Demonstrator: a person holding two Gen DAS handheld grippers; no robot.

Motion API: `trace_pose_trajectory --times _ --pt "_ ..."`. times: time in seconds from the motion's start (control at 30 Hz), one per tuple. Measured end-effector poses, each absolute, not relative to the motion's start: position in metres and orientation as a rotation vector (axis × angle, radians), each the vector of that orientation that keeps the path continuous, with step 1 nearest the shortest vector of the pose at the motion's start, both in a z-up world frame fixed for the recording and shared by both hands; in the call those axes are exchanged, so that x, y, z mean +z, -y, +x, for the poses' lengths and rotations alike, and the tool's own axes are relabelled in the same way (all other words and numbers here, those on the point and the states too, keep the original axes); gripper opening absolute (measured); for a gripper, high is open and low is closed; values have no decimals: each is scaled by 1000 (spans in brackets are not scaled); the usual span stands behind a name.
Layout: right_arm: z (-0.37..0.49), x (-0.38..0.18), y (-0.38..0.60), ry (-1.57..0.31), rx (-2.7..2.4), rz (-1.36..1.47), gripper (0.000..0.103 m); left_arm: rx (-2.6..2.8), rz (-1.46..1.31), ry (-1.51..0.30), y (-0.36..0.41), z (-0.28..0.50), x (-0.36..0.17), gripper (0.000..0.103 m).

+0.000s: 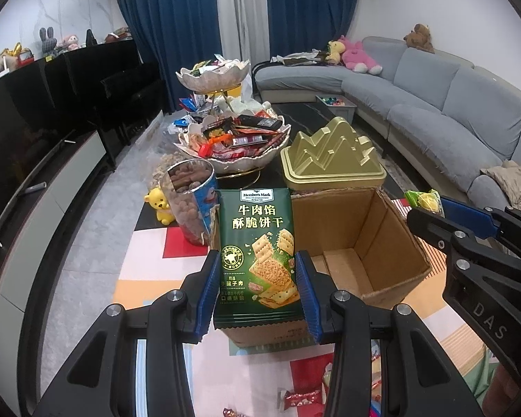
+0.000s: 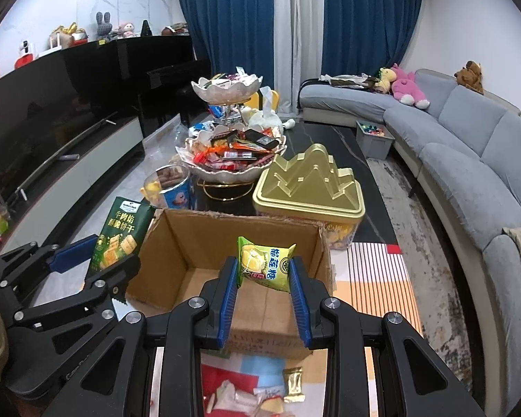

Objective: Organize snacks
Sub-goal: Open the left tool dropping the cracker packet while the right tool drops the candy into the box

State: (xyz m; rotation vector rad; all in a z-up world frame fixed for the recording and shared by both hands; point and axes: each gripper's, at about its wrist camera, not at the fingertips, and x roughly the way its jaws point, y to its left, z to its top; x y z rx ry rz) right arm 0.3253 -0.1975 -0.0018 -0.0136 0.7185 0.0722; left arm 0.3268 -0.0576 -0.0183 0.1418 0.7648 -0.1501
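Two grippers are carrying snacks to the cardboard box [image 2: 232, 243]: left gripper [image 1: 257, 278] pinching the green cracker packet [image 1: 255, 243], right gripper [image 2: 264, 274] seemingly pinching the durian candy [image 2: 265, 264] above it; releasing inside comes next.

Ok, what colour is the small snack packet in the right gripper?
Yellow-green small snack packet; right wrist view shows it best.

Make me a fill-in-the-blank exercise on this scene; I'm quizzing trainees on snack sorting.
1. The left gripper holds a dark ____ cracker packet.
2. The right gripper holds a yellow-green ____ candy packet.
3. Both packets hang near an open ____ box.
4. Behind the box stands a mountain-shaped tin coloured ____.

Missing words: green; durian; cardboard; gold
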Motion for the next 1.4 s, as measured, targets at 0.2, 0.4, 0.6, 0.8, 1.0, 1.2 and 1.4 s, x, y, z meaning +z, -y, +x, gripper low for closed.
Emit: trace_pose_trajectory --times 0.2,0.4,0.6,0.8,1.0,1.2,1.4 --pt "349 -6 199 -740 66 -6 31 -147 125 -797 58 343 -25 42" --pt "369 -13 194 -763 68 -28 31 -159 121 -838 60 355 -32 43" --pt "378 -14 190 -778 85 -37 31 -161 106 -852 59 362 -34 43" --pt "378 -12 190 -772 85 -44 56 -150 107 -850 56 363 -32 59" --pt "375 -6 193 -755 66 -31 70 -121 90 -844 48 362 -28 73" --pt "371 2 196 -745 58 -17 71 -103 88 -826 44 358 -22 81" --pt "362 12 199 -725 53 -10 71 -105 89 -807 45 350 -11 81"
